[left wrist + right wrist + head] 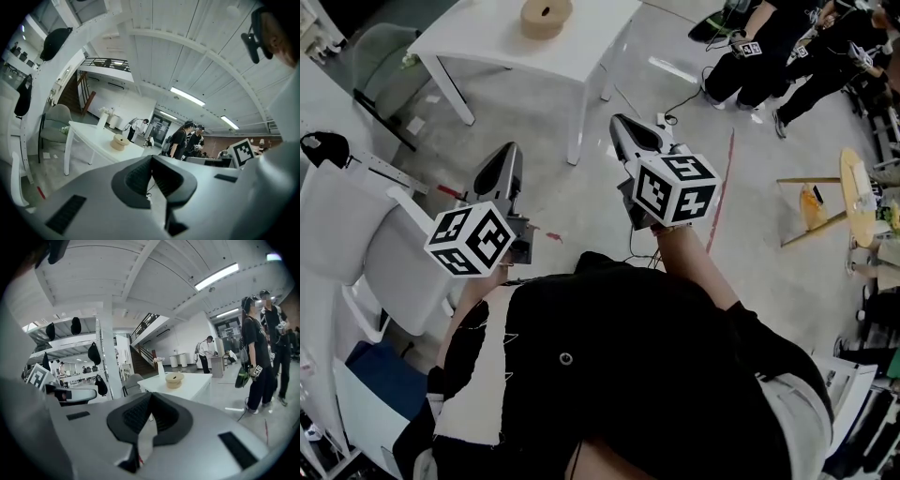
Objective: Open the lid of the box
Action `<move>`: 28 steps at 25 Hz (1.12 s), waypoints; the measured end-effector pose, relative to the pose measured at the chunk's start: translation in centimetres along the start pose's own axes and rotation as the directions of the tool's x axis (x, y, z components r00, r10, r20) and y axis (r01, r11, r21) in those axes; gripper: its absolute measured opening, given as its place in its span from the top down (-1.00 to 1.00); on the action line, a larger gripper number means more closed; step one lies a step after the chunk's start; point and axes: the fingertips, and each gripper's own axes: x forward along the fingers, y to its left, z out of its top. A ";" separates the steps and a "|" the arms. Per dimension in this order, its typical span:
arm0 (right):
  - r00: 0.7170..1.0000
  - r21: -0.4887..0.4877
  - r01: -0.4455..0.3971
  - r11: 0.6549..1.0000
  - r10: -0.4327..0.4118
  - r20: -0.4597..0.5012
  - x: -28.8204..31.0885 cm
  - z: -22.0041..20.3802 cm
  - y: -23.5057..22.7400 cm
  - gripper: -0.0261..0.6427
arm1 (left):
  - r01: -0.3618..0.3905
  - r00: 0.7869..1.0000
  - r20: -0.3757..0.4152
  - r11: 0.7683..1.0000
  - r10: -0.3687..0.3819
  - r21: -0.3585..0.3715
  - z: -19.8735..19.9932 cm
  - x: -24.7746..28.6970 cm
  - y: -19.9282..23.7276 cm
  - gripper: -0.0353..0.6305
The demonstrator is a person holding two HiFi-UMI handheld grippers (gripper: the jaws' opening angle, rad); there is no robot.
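Head view, box: a round tan box [547, 17] with a flat lid and a dark mark at its centre sits with its lid on at the frame's 12 o'clock, on a white rectangular table [487, 42].
Head view, left gripper: the smooth grey left gripper [510, 152] points up the frame. The box is at 1 o'clock from its tip, well apart.
Head view, right gripper: the matching grey right gripper [623, 122] points the same way. The box is at 11 o'clock from its tip, well apart.
Head view, floor: a glossy grey floor [581, 202] lies under both grippers.
Left gripper view, jaws: the ribbed black pads of the left gripper [151, 158] meet at the tips, with nothing between them.
Left gripper view, box: the box [121, 141] is at 11 o'clock from the tips, far off on the matte table top [91, 135].
Right gripper view, jaws: the right gripper [151, 394] is closed and empty, its ribbed pads together.
Right gripper view, box: the box [174, 379] is at 1 o'clock from the tips, well apart, on the table [199, 383] beside a slim white vase [161, 369].
Right gripper view, surroundings: people in black clothes [255, 357] stand at 3 o'clock.
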 end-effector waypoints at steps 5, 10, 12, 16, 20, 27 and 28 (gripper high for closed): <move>1.000 0.012 -0.005 1.000 0.005 -0.014 3.3 0.3 -0.4 0.91 | -0.009 1.000 -0.030 1.000 0.009 -0.020 -0.3 1.9 2.2 0.86; 1.000 0.045 -0.003 0.999 0.004 -0.027 7.1 1.1 -2.7 0.91 | -0.020 1.000 -0.018 1.000 0.020 0.005 1.5 5.1 4.0 0.86; 0.999 0.040 -0.006 0.999 0.007 -0.032 8.8 1.6 -3.7 0.91 | -0.021 1.000 -0.006 1.000 0.021 0.004 2.4 6.7 4.7 0.86; 0.999 0.033 -0.018 0.999 0.020 -0.048 12.4 2.7 -5.6 0.91 | -0.026 1.000 0.013 1.000 0.026 -0.004 4.2 9.9 5.9 0.86; 0.997 0.025 -0.043 0.999 0.044 -0.068 15.8 3.4 -6.7 0.91 | -0.045 0.999 0.030 0.999 0.046 -0.007 5.9 12.8 7.6 0.86; 0.995 -0.001 -0.065 0.998 0.065 -0.079 21.6 5.3 -9.8 0.91 | -0.074 0.997 0.036 0.997 0.074 0.002 7.5 18.2 10.2 0.86; 0.995 -0.002 -0.066 0.998 0.066 -0.081 22.3 5.4 -10.4 0.91 | -0.078 0.996 0.040 0.997 0.078 0.001 7.7 19.0 10.5 0.86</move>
